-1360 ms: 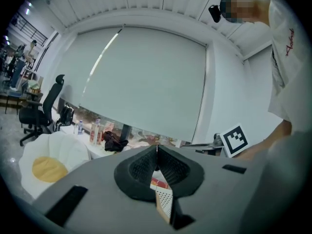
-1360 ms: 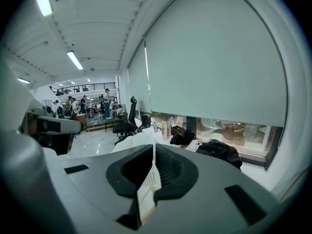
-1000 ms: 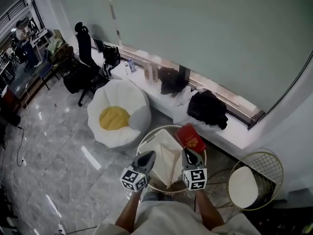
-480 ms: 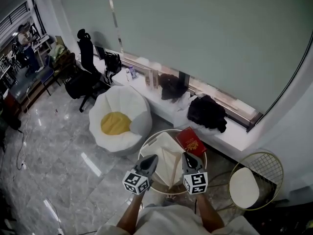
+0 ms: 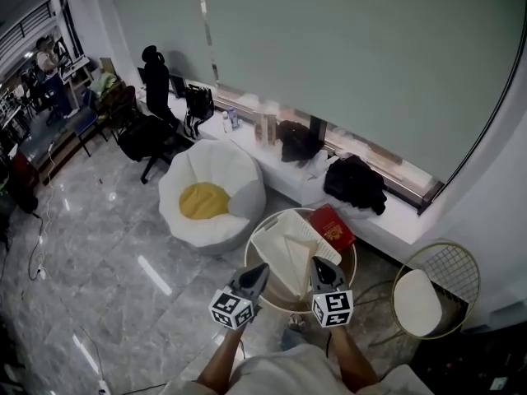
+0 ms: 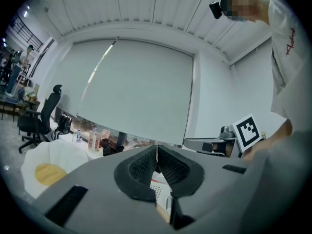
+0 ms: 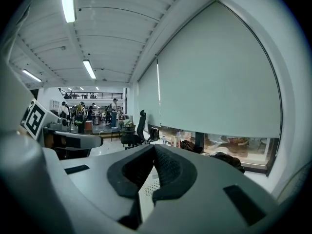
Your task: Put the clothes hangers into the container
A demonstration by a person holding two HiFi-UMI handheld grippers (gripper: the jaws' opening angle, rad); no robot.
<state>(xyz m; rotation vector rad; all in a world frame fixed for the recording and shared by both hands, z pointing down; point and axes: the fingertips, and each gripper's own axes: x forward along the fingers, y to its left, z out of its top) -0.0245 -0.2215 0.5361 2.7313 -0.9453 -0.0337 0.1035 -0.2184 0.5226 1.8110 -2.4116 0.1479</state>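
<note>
We note: left gripper (image 5: 260, 270), right gripper (image 5: 318, 264) drawn back slightly toward us over round desk (image 5: 346, 257); tips now at near edge of container (image 5: 276, 241); head view shifted.

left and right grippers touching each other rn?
Apart. Head view shows the left gripper and the right gripper side by side, with the white container showing in the plain gap between them.
</note>
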